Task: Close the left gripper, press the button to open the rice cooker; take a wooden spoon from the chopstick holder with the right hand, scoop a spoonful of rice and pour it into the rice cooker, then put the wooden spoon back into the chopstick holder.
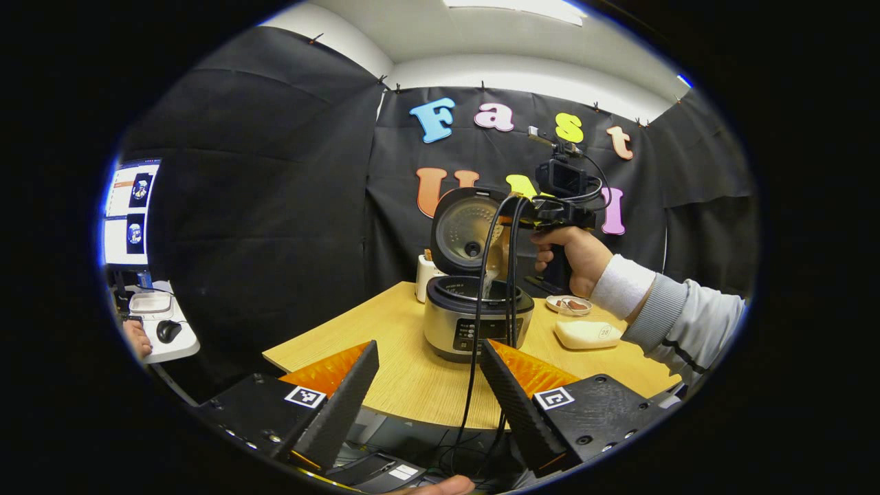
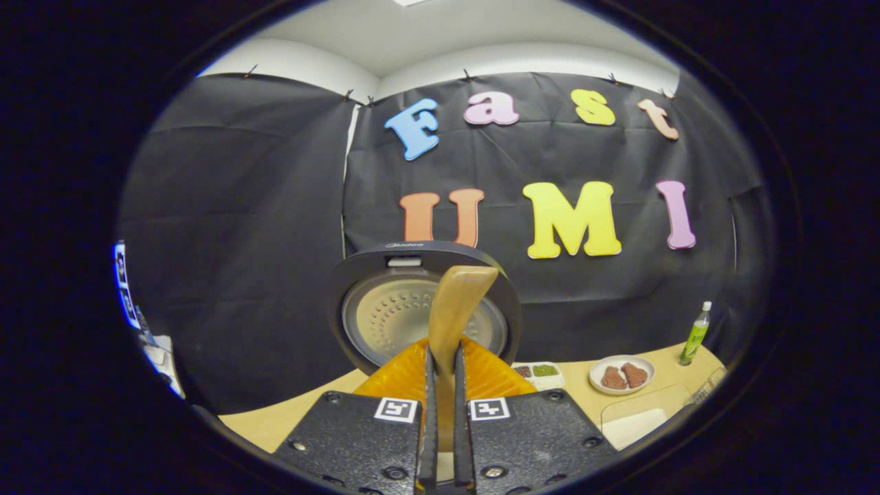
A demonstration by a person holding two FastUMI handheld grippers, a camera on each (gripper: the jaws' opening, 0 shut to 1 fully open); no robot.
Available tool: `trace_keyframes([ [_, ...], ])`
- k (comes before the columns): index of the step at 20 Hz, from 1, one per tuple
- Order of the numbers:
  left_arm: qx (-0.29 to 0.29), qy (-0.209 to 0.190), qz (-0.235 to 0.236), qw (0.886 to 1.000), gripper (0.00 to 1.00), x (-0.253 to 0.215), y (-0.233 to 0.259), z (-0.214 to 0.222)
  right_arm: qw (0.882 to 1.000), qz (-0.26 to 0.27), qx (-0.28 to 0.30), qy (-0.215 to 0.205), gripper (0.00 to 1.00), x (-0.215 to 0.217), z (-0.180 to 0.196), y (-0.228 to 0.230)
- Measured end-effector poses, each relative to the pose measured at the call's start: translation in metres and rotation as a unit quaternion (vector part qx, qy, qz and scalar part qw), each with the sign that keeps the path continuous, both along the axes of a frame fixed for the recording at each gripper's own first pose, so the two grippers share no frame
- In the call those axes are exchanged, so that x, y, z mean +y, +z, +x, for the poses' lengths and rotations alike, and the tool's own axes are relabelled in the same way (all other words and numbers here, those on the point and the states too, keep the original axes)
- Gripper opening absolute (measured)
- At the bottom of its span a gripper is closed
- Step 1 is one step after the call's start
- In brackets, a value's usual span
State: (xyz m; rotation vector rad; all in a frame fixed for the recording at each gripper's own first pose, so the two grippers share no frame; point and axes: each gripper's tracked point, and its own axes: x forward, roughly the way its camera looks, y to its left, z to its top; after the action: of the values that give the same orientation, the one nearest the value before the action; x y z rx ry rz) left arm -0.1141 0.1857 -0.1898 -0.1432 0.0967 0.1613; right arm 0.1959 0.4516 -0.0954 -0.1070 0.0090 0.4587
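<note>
Right gripper [image 2: 443,385] clamped tight on the handle of the wooden spoon [image 2: 455,313], bowl tipped up before the raised lid [image 2: 364,309] of the rice cooker [image 1: 478,323]; seen from the left gripper view, held by a hand [image 1: 577,258] above the open pot, something pale falling from spoon into pot. Left gripper [image 1: 426,385] spread wide with nothing between its fingers, hanging off the near edge of the wooden table [image 1: 405,371]. Beyond the cooker: white chopstick holder [image 1: 426,275] at back left, a small plate [image 2: 622,375] with two brown pieces, a divided tray [image 2: 540,372] of green and dark bits, a green bottle [image 2: 696,335] standing upright.
</note>
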Motion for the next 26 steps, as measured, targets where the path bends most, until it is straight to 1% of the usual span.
trace_keyframes([
  [4,0.003,0.000,0.012,1.000,0.95,-0.003,0.001,-0.001,0.998,-0.045,-0.031,0.006,0.14,-0.002,-0.005,-0.003],
  [6,0.005,-0.004,0.012,1.000,0.95,-0.009,0.002,0.001,0.997,-0.055,-0.044,0.011,0.14,-0.005,-0.010,0.000],
  [7,0.005,-0.006,0.008,1.000,0.95,-0.012,0.001,0.002,0.997,-0.055,-0.051,0.010,0.17,-0.009,-0.013,0.004],
  [8,0.005,-0.009,0.006,1.000,0.95,-0.015,0.002,0.003,0.996,-0.063,-0.060,0.011,0.14,-0.012,-0.016,0.006],
  [10,0.006,-0.012,0.006,1.000,0.95,-0.019,0.001,0.005,0.992,-0.092,-0.087,0.012,0.14,-0.017,-0.022,0.013],
  [12,0.009,-0.006,0.020,1.000,0.95,-0.019,0.001,0.008,0.987,-0.117,-0.107,0.014,0.14,-0.022,-0.025,0.014],
  [14,0.013,-0.004,0.034,0.999,0.95,-0.024,0.001,0.009,0.985,-0.129,-0.114,0.016,0.14,-0.026,-0.027,0.012],
  [17,0.013,-0.011,0.043,0.999,0.95,-0.033,0.003,0.010,0.984,-0.130,-0.121,0.008,0.14,-0.042,-0.033,0.018],
  [21,0.016,-0.009,0.049,0.999,0.95,-0.034,0.004,0.010,0.988,-0.107,-0.107,-0.009,0.14,-0.076,-0.029,0.028],
  [23,0.015,-0.010,0.045,0.999,0.95,-0.036,0.004,0.011,0.990,-0.095,-0.100,-0.022,0.14,-0.099,-0.021,0.034],
  [26,0.014,-0.015,0.037,0.999,0.95,-0.037,0.004,0.011,0.991,-0.081,-0.095,-0.053,0.14,-0.142,-0.007,0.045],
])
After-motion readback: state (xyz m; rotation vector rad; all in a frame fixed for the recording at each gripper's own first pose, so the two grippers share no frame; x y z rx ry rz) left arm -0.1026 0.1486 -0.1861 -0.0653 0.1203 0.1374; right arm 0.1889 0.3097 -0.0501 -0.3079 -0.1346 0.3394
